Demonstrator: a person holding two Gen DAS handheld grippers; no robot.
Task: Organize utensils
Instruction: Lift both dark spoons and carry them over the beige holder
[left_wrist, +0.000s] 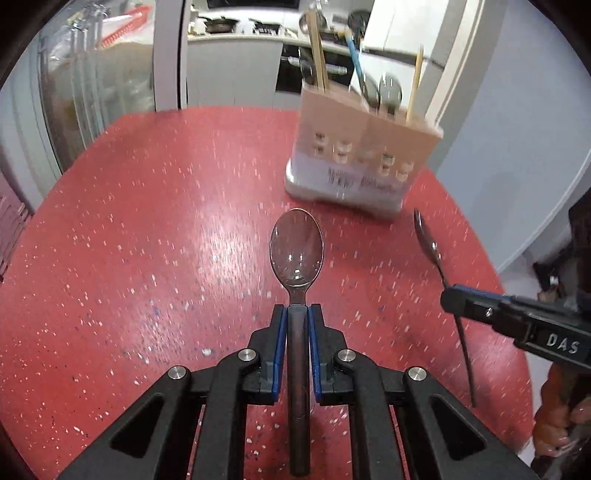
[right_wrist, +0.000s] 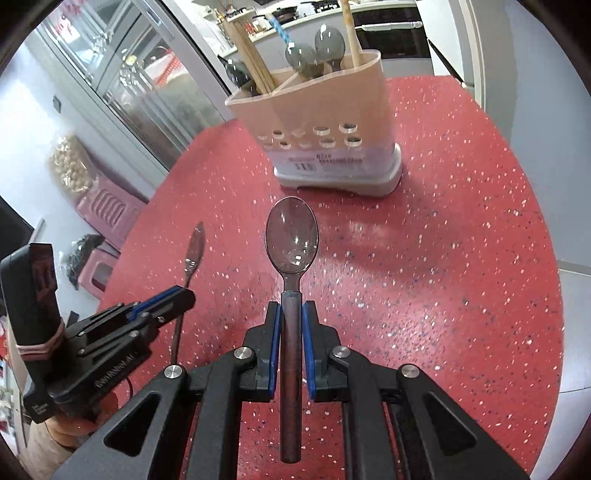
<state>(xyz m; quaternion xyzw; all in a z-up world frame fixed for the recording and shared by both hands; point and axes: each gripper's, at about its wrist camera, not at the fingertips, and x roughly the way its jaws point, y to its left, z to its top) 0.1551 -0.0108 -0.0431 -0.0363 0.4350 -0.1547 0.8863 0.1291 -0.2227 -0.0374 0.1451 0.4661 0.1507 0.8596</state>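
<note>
My left gripper (left_wrist: 296, 308) is shut on a steel spoon (left_wrist: 296, 247) with a dark handle, bowl pointing forward above the red table. My right gripper (right_wrist: 291, 304) is shut on a second, like spoon (right_wrist: 291, 236). Each gripper shows in the other's view: the right one (left_wrist: 448, 295) with its spoon (left_wrist: 428, 240) at the right, the left one (right_wrist: 186, 293) with its spoon (right_wrist: 194, 247) at the left. A beige utensil holder (left_wrist: 351, 147) stands ahead, also in the right wrist view (right_wrist: 325, 122), holding spoons and chopsticks.
The round red speckled table (left_wrist: 147, 240) has its far edge behind the holder (right_wrist: 461, 184). Pink stools (right_wrist: 107, 214) and a glass cabinet (right_wrist: 122, 74) stand left of the table. A white wall and a kitchen counter lie beyond.
</note>
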